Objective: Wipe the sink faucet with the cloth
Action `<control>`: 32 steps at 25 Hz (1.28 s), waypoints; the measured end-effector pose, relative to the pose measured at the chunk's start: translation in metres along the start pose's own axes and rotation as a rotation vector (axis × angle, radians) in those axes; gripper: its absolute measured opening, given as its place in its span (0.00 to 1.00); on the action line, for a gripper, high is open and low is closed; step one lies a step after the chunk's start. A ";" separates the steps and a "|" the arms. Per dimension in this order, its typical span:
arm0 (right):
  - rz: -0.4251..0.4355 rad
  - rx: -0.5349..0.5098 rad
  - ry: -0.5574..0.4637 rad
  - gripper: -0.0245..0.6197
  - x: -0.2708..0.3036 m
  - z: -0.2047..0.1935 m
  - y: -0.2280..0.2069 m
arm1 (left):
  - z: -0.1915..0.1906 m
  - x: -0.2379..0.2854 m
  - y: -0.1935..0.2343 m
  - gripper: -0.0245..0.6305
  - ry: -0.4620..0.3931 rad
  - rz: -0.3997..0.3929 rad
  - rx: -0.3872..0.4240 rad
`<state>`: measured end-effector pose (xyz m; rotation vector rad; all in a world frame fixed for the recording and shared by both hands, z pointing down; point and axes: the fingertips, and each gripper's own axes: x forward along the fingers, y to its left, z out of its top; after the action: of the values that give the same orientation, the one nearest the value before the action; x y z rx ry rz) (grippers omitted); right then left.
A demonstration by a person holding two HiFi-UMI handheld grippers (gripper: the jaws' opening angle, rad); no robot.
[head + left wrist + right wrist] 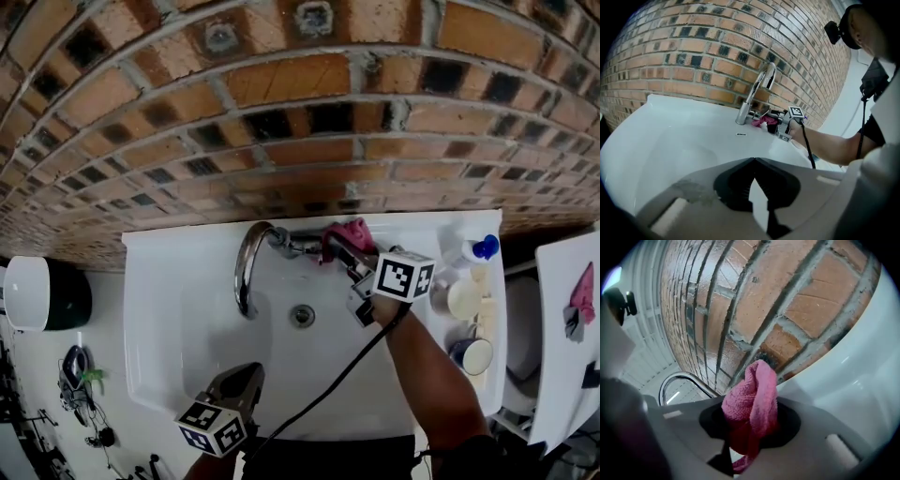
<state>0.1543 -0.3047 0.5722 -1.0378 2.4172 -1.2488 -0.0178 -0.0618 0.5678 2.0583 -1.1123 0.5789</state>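
One sink [178,319] held one faucet [248,267] and one drain [302,316]. Of the two grippers, the right gripper [342,248] had its fingers clenched on the single pink cloth [349,232], held at the faucet's base by the back rim, with the brick wall [281,122] close behind. The left gripper [246,377] hung at the near rim, fingers closed on nothing. The basin between them lay open; a bottle [480,249] and cups [464,300] crowded the right ledge.

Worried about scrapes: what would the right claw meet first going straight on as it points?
Likely the red-brown brick wall, touched first by the pink terry cloth it grips; depth unclear.
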 end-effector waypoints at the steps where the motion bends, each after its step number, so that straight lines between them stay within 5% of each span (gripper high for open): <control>1: 0.008 -0.002 -0.002 0.22 0.000 0.001 0.003 | 0.000 0.000 0.000 0.05 -0.001 -0.001 -0.002; 16: 0.080 0.168 -0.076 0.22 -0.030 -0.004 0.057 | 0.009 -0.024 0.002 0.05 -0.023 -0.097 0.040; 27: -0.001 -0.102 -0.094 0.22 -0.040 -0.007 0.111 | 0.016 -0.052 0.014 0.05 -0.017 -0.202 0.121; 32: -0.007 -0.179 -0.192 0.22 -0.030 -0.025 0.148 | 0.019 -0.064 0.026 0.05 0.001 -0.241 0.168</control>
<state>0.0918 -0.2115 0.4679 -1.1573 2.4105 -0.9015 -0.0728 -0.0526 0.5230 2.2943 -0.8215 0.5682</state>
